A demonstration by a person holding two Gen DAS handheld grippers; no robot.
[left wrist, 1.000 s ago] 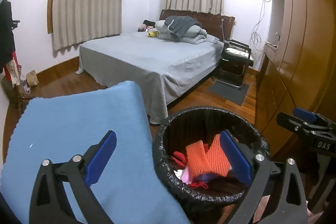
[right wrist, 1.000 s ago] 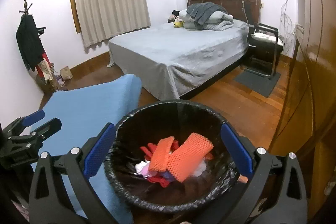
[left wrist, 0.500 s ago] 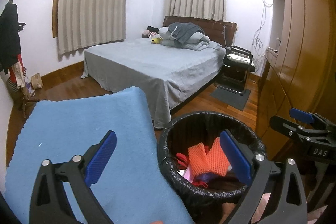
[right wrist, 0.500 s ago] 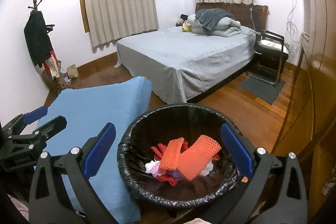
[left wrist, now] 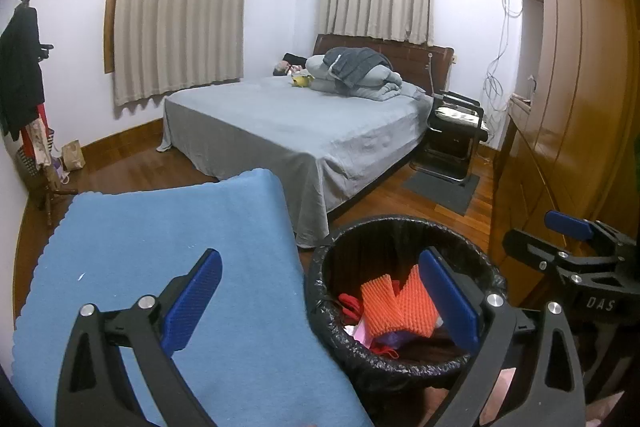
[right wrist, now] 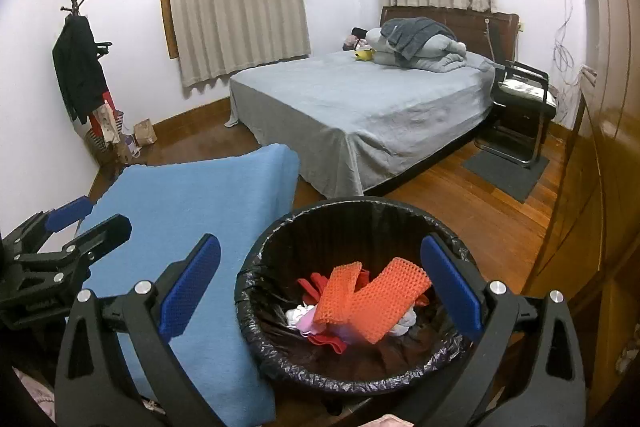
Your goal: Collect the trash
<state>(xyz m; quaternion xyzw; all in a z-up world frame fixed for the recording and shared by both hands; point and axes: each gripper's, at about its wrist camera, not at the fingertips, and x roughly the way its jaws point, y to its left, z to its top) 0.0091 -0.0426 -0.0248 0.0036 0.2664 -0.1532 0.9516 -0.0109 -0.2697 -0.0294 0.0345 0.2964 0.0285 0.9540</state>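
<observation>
A round bin lined with a black bag point(left wrist: 320, 291) point(right wrist: 256, 291) stands on the wooden floor beside a blue-covered surface point(left wrist: 168, 251) point(right wrist: 192, 211). Inside lie orange foam netting point(left wrist: 400, 303) point(right wrist: 368, 299), red scraps and pale bits. My left gripper point(left wrist: 320, 303) hangs open over the blue surface's edge and the bin's left side, holding nothing. Above the bin my right gripper point(right wrist: 320, 287) is open and empty too. Each gripper shows in the other's view: the right gripper point(left wrist: 568, 239) at the right edge, the left gripper point(right wrist: 76, 223) at the left edge.
A bed with a grey sheet point(left wrist: 304, 123) point(right wrist: 360, 107) fills the room's middle, bedding piled at its head. A black chair point(right wrist: 520, 99) and dark mat point(right wrist: 504, 171) sit right of it. Wooden wardrobes point(left wrist: 568, 99) line the right. A coat stand point(right wrist: 80, 67) is at far left.
Both grippers have risen and drawn back from the bin, so it looks smaller and lower in both views. Jaws stay open; the trash inside has not moved.
</observation>
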